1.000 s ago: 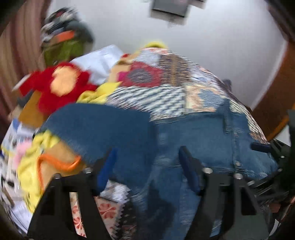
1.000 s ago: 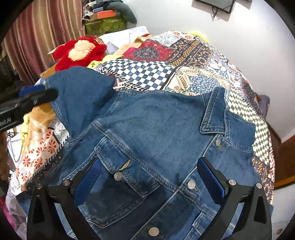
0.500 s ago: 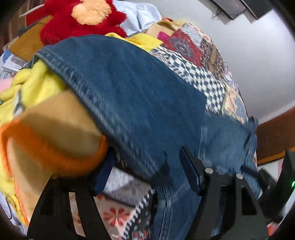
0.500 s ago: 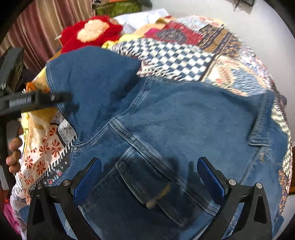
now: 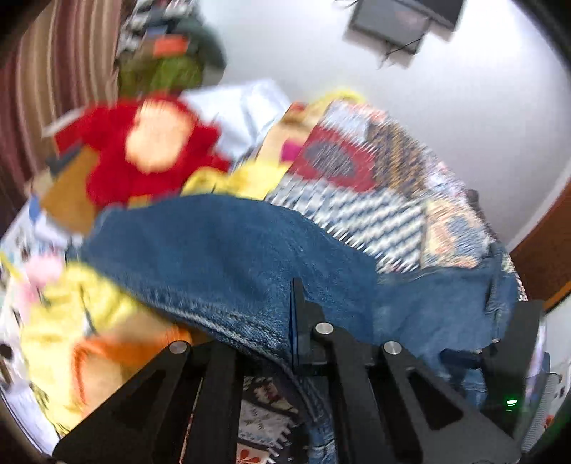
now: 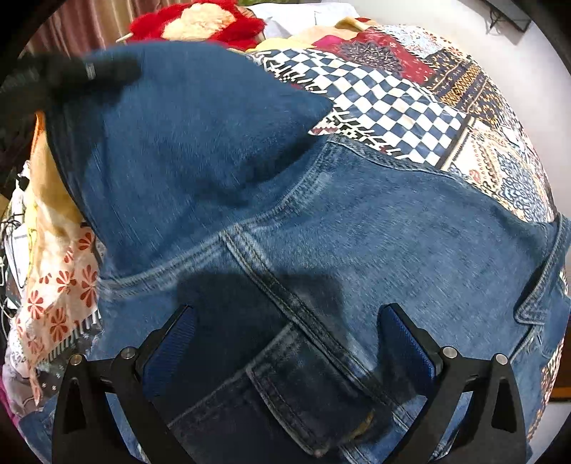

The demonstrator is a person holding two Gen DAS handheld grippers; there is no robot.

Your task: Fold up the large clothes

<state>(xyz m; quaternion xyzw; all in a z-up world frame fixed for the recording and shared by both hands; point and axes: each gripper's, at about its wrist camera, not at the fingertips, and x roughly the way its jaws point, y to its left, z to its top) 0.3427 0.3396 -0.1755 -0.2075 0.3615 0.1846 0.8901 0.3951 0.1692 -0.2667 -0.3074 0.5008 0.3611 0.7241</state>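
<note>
A blue denim jacket (image 6: 374, 221) lies spread on a patchwork bedspread (image 6: 385, 103). Its sleeve (image 5: 221, 250) reaches out to the left. My left gripper (image 5: 291, 332) is shut on the cuff edge of that sleeve and holds it lifted; it also shows blurred at the sleeve end in the right wrist view (image 6: 71, 73). My right gripper (image 6: 285, 342) is open, its blue-padded fingers (image 6: 407, 339) straddling the jacket's chest seam and pocket, close above the cloth.
A red plush toy (image 5: 150, 142) and yellow and orange cloths (image 5: 82, 321) lie left of the sleeve. White pillow (image 5: 246, 110) behind. A white wall and a screen (image 5: 399, 21) stand beyond the bed. Striped curtain (image 5: 46, 82) at left.
My left gripper has closed on the sleeve cuff and lifted it. My right gripper has lowered closer to the jacket front, staying open.
</note>
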